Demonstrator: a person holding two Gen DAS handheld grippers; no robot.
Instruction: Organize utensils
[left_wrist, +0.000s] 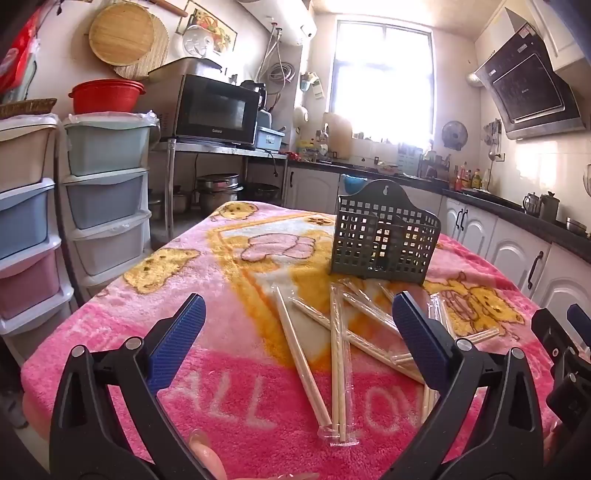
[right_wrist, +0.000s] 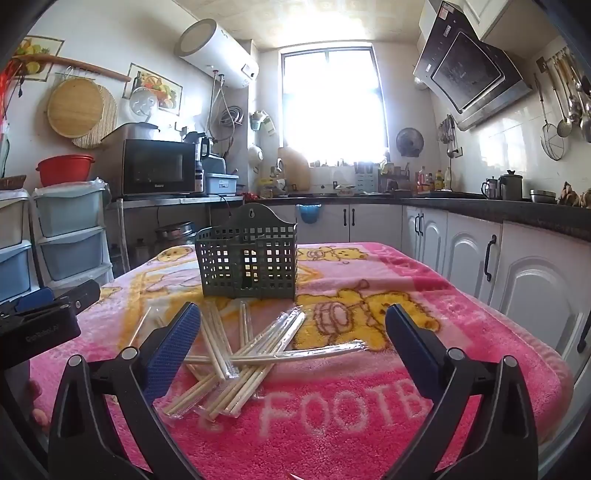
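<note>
Green perforated basket (right_wrist: 246, 264), one, wrapped chopstick pairs (right_wrist: 236, 356) piled, count unclear, two hand-held grippers, left (left_wrist: 297, 334) and right (right_wrist: 291, 339), both released

One dark green perforated plastic utensil holder (right_wrist: 246, 266), upright on the pink cartoon-bear blanket (right_wrist: 369, 424) covering the tabletop. Wrapped pairs of pale wooden chopsticks (right_wrist: 236, 363) in clear plastic sleeves, crisscrossed in one loose heap just in front of the holder: about eight or nine pairs, exact count unclear where overlapped. Two black hand-held grippers with blue pads: left gripper (left_wrist: 295, 328), right gripper (right_wrist: 293, 334), jaws of each spread wide, nothing between them.
</note>
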